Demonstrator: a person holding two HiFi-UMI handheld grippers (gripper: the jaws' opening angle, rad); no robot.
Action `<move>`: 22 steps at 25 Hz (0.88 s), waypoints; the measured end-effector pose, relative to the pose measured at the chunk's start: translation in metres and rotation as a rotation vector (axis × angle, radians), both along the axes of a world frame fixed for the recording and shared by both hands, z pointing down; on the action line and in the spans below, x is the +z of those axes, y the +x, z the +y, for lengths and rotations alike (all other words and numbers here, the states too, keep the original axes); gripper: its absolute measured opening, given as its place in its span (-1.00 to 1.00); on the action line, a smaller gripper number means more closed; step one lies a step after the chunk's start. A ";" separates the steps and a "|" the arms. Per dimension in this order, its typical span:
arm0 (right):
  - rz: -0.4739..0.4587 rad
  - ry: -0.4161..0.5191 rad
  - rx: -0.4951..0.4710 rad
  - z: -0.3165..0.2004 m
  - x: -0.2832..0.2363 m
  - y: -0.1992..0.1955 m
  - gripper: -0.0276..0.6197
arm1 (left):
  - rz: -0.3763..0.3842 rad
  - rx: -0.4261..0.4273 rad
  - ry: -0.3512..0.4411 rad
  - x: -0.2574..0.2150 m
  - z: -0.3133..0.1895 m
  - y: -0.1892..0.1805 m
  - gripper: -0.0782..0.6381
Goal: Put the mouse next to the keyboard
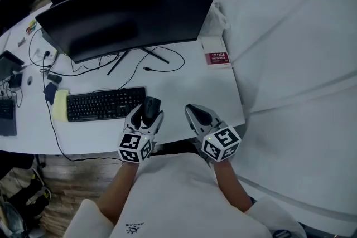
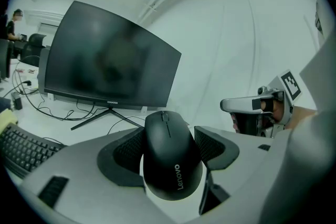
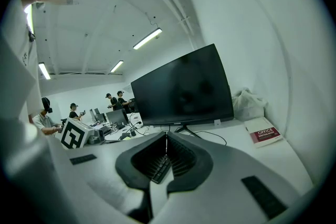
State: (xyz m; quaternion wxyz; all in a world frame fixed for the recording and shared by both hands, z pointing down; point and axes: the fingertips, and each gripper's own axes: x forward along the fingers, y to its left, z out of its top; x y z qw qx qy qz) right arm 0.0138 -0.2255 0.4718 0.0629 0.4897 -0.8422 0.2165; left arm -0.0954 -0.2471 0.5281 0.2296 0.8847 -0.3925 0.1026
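Both forearms reach forward from the body, side by side, with the grippers over the near edge of the desk (image 1: 184,86). The left gripper (image 1: 148,115) points ahead toward the monitor (image 1: 128,17), its marker cube nearest the person, and its jaws are clamped on the mouse (image 2: 170,157), one pad on each flank. The mouse lies top side up between them. Its long axis runs straight away from the person, wheel end toward the monitor and logo end back toward the gripper's body.

From the head view, the mouse sits just off the right end of the keyboard (image 1: 106,103), close beside it. Whether it touches the desk cannot be told.

The right gripper (image 1: 195,112) is near the left one, to its right, angled slightly left, with its jaws closed tip to tip on nothing.

A red-labelled book (image 1: 217,58) lies at the far right of the desk, well apart from the mouse, and a yellow pad (image 1: 60,105) sits at the keyboard's left end.
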 end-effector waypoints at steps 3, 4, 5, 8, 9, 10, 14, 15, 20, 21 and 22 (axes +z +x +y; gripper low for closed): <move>0.009 -0.013 -0.005 -0.002 0.005 -0.001 -0.86 | -0.003 -0.008 -0.009 0.006 -0.004 0.000 0.07; 0.012 -0.017 -0.007 -0.003 0.007 0.000 -0.86 | -0.005 -0.014 -0.013 0.008 -0.006 0.001 0.07; 0.013 -0.021 -0.010 -0.004 0.008 0.000 -0.86 | -0.006 -0.019 -0.017 0.010 -0.008 0.002 0.07; 0.017 -0.036 -0.024 -0.007 0.014 0.002 -0.86 | -0.011 -0.036 -0.029 0.016 -0.009 0.005 0.07; 0.018 -0.040 -0.031 -0.007 0.016 0.003 -0.86 | -0.013 -0.044 -0.031 0.018 -0.010 0.007 0.07; 0.020 -0.043 -0.040 -0.009 0.018 0.004 -0.86 | -0.017 -0.055 -0.033 0.020 -0.011 0.007 0.07; 0.032 -0.052 -0.088 -0.015 0.023 0.007 -0.86 | -0.030 -0.109 -0.049 0.026 -0.016 0.011 0.07; 0.035 -0.053 -0.101 -0.017 0.024 0.008 -0.86 | -0.035 -0.120 -0.053 0.029 -0.016 0.012 0.07; 0.058 -0.063 -0.169 -0.028 0.032 0.014 -0.86 | -0.066 -0.166 -0.085 0.051 -0.024 0.021 0.07; 0.063 -0.066 -0.181 -0.030 0.034 0.015 -0.86 | -0.072 -0.174 -0.092 0.056 -0.027 0.022 0.07; 0.068 -0.068 -0.192 -0.032 0.036 0.016 -0.86 | -0.079 -0.182 -0.097 0.061 -0.029 0.023 0.07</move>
